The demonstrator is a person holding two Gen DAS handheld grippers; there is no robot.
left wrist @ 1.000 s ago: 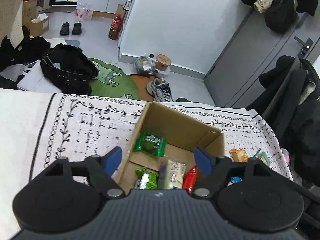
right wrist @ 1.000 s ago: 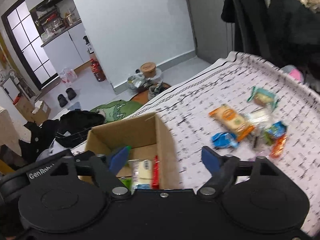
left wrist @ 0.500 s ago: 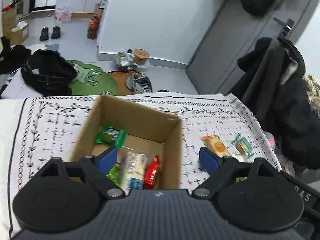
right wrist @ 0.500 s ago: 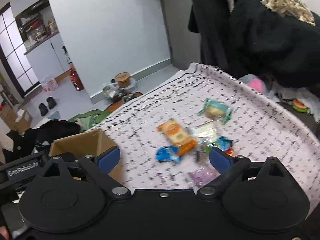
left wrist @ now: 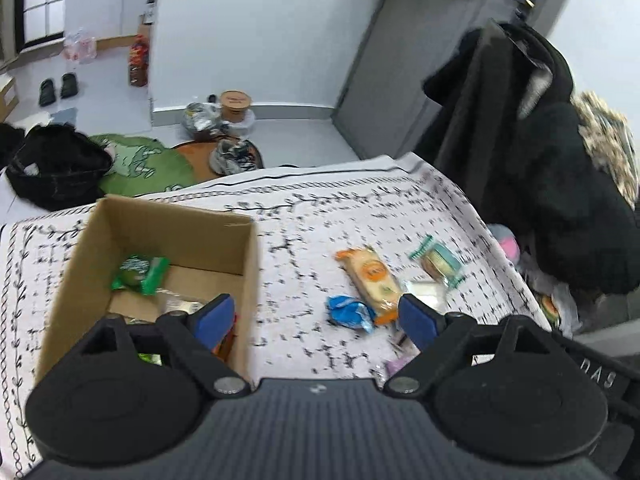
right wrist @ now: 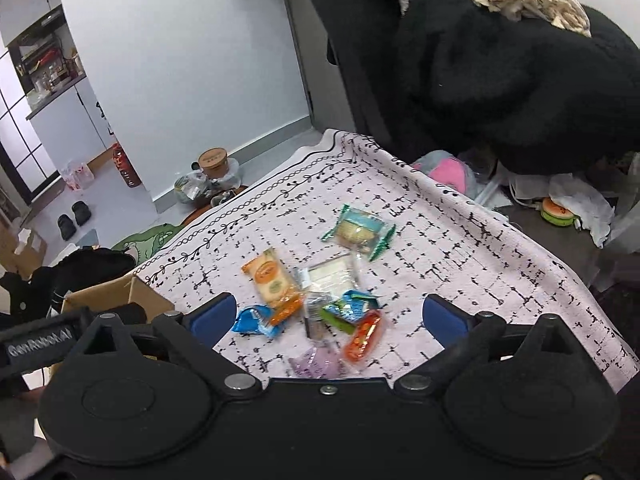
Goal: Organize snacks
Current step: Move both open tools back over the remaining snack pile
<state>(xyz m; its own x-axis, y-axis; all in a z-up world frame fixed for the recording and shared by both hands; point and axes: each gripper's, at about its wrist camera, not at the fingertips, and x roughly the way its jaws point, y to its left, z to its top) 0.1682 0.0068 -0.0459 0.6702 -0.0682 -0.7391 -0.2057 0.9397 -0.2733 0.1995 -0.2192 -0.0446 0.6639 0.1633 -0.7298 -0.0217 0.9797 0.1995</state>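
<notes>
An open cardboard box (left wrist: 168, 236) stands on the patterned tablecloth (left wrist: 304, 216) and holds a green packet (left wrist: 138, 274) and other snacks. To its right lies a pile of loose snacks: an orange packet (right wrist: 274, 282), a blue packet (right wrist: 252, 320), a teal-edged packet (right wrist: 358, 230), a clear packet (right wrist: 332, 274), a red-orange packet (right wrist: 362, 340) and a purple packet (right wrist: 314, 362). My left gripper (left wrist: 316, 320) is open and empty, between the box's right wall and the pile. My right gripper (right wrist: 328, 316) is open and empty, above the pile.
Dark coats (right wrist: 512, 72) hang at the table's far right edge. A pink item (right wrist: 448, 170) and clutter lie below them. The box corner shows at the left in the right wrist view (right wrist: 116, 296). Shoes, a bag and a green rug are on the floor beyond the table.
Both grippers have swung to the right, away from the box and toward the loose snack pile. Both stay open and empty.
</notes>
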